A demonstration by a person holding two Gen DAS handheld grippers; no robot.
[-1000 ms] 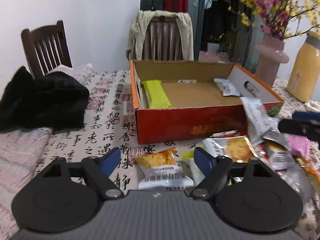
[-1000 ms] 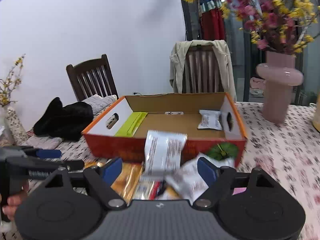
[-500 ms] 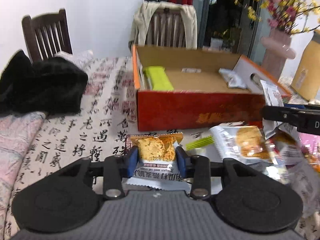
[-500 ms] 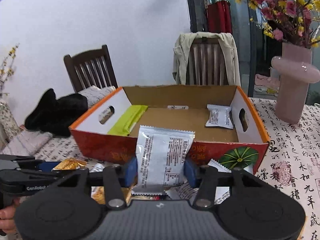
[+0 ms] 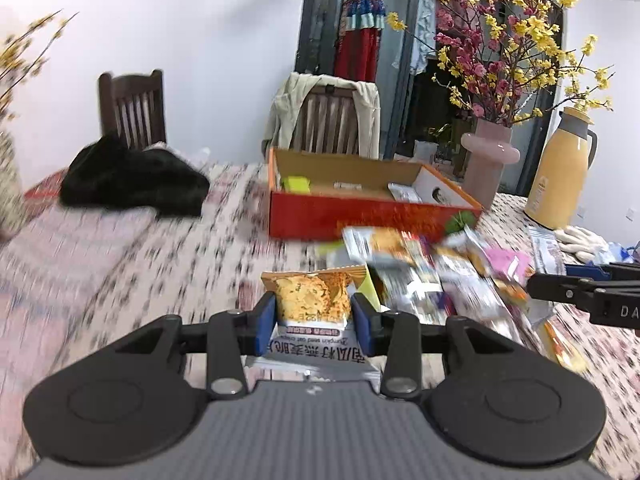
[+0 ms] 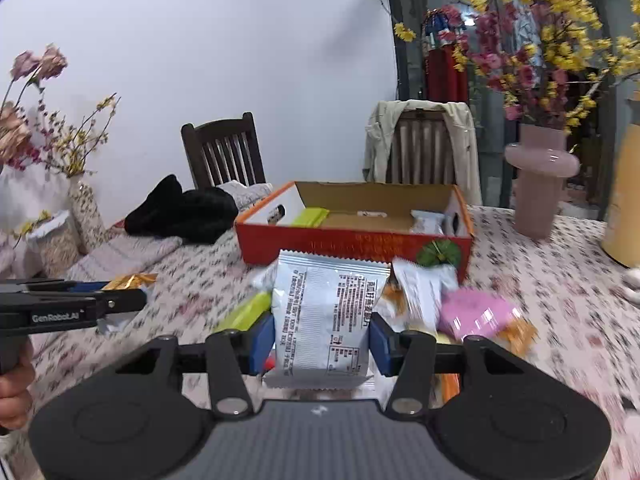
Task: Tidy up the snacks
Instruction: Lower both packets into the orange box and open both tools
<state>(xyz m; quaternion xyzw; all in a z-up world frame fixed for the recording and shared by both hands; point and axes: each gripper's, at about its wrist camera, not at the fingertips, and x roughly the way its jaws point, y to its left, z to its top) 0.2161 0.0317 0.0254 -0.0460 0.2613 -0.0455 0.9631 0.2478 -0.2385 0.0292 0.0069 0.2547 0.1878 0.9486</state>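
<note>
My left gripper [image 5: 313,320] is shut on an orange cracker packet [image 5: 312,298], held upright off the table. The right gripper [image 6: 322,334] is shut on a silver snack packet [image 6: 326,312] with its printed back facing me. Farther back on the table stands the open red cardboard box [image 5: 360,216] [image 6: 352,246]; a green bar [image 6: 310,217] and a small silver packet [image 6: 427,222] lie inside. A loose pile of snack packets [image 5: 440,272] [image 6: 460,312] lies in front of the box. Each gripper shows at the edge of the other's view.
A black garment [image 5: 132,184] lies at the left on a folded cloth. A pink vase [image 5: 486,160] with blossoms and a yellow thermos [image 5: 560,176] stand at the right. Two wooden chairs [image 6: 224,152] are behind the table. A hand [image 6: 12,392] holds the left gripper's handle.
Both grippers closed on their packets, then pulled back from the box with the packets lifted. The box now looks smaller and farther away in both views.
</note>
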